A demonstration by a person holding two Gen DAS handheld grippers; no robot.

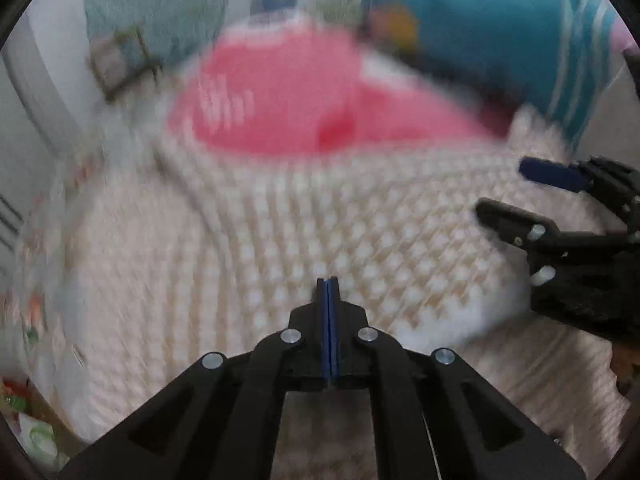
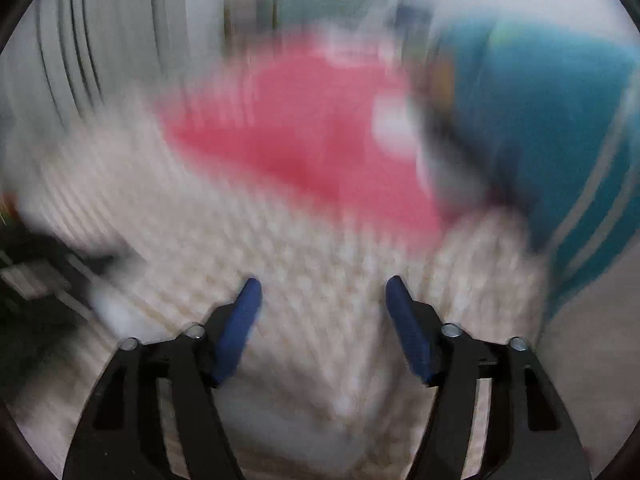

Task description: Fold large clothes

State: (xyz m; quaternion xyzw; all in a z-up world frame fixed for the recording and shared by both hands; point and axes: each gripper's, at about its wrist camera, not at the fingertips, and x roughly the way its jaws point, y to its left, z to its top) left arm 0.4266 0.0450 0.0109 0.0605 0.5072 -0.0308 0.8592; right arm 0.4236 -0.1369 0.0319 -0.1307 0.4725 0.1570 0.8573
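Observation:
A large cream cloth (image 1: 280, 240) with a raised waffle pattern fills the foreground of both blurred views (image 2: 320, 248). Beyond it lies a pink garment (image 1: 280, 100) (image 2: 304, 128), and a teal garment with white stripes (image 1: 500, 28) (image 2: 540, 120) is at the upper right. My left gripper (image 1: 328, 285) hovers over the cream cloth with its blue pads pressed together, and I see nothing between them. My right gripper (image 2: 322, 282) is open above the same cloth, nothing between its pads. It also shows at the right edge of the left wrist view (image 1: 502, 187), near the cloth's right border.
The cream cloth's near right edge (image 1: 480, 332) ends on a pale striped surface (image 1: 560, 380). A framed picture (image 1: 120, 60) and a teal hanging cloth (image 1: 160, 0) stand at the back left. Packets (image 1: 32, 432) lie at the lower left. White ribbed panels (image 2: 80, 60) are at the left.

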